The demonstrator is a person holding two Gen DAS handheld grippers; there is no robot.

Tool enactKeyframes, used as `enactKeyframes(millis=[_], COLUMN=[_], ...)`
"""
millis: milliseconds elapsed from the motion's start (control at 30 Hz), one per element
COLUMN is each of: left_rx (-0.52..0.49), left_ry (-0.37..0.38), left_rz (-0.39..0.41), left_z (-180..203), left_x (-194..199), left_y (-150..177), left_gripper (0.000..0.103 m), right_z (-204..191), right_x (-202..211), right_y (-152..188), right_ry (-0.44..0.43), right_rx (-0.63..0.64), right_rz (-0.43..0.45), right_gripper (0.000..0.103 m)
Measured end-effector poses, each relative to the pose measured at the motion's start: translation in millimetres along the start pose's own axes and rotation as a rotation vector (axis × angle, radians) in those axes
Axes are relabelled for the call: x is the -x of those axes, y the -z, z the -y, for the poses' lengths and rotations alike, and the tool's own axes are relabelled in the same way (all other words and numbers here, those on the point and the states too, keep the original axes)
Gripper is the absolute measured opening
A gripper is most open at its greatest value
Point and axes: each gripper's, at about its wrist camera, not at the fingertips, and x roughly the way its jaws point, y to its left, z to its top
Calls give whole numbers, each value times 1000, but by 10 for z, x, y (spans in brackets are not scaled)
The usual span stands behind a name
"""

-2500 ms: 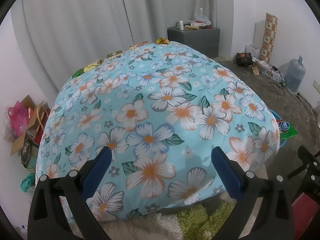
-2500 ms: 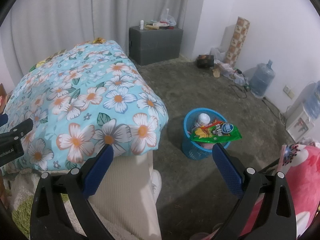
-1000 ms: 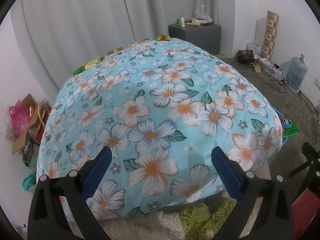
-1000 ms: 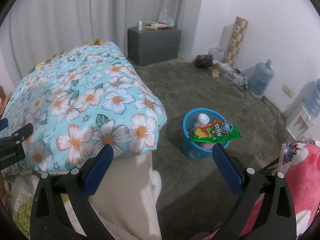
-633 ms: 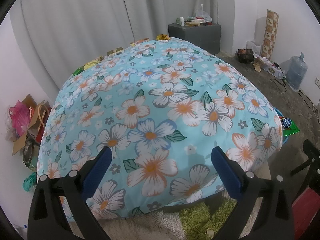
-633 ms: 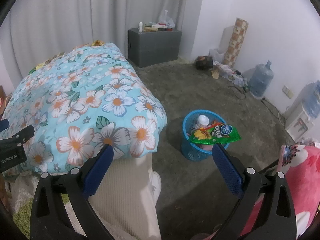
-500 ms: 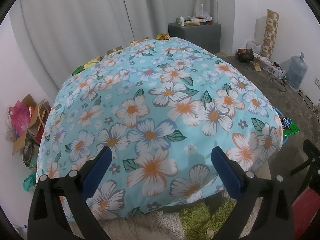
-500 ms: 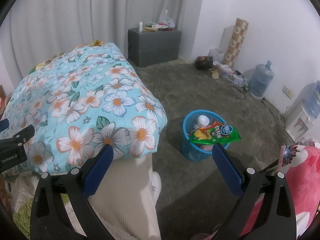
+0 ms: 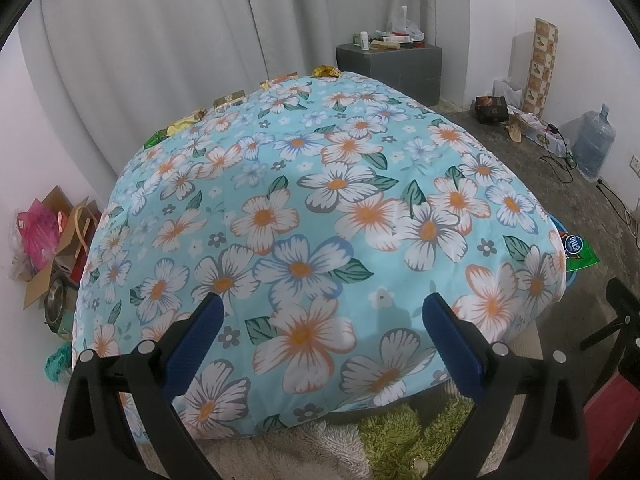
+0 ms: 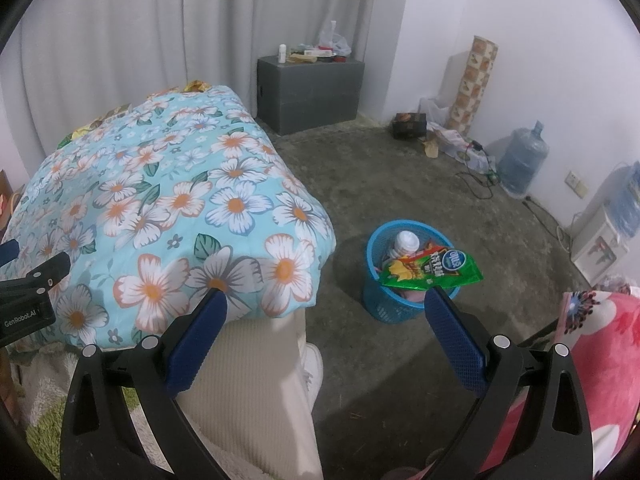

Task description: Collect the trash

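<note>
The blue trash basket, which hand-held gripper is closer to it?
Right. The right hand-held gripper faces the blue trash basket directly; the left hand-held gripper sits over the floral bedspread.

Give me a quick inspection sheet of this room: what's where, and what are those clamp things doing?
Surface: floral quilt over a raised bed; grey floor.
Job's things: blue bin beside the bed, a green snack bag on top; wrappers along the quilt's far edge.
Clutter: cardboard and bags by the wall.
Grippers: left hand-held gripper and right hand-held gripper open, empty.
Cables: black cord near the water jug.
Surroundings: curtain, grey cabinet.
</note>
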Motion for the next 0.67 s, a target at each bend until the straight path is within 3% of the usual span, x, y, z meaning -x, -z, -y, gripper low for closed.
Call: enactKeyframes(millis=[667], left_rx=[-7], left_ry=[6], left_rz=[-18], left_z=[-68], left_x=[30], left_y=[135], left_gripper=[98], right_z=[-12], right_x=[-10], right_y=[10], right_ry=[0], right_rx=[-3], right_rz=[-2], right_gripper=[95])
